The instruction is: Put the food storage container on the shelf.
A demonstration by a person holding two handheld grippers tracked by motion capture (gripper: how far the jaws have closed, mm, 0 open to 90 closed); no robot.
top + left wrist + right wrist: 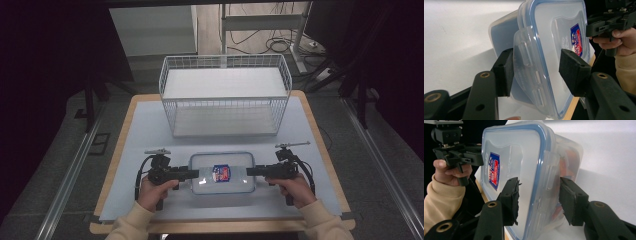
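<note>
A clear plastic food container with a blue-sealed lid and a red and blue sticker lies flat on the white mat near the front edge. My left gripper is at its left end. In the left gripper view the jaws straddle that end's latch flap, one pad against the flap and the other apart from the lid. My right gripper is at the right end. In the right gripper view the pads press on the container's end, one on the lid, one underneath.
A white wire basket stands behind the container, across the far half of the table. The white mat covers a wooden table whose front edge lies just below the hands. Dark floor and cables lie beyond.
</note>
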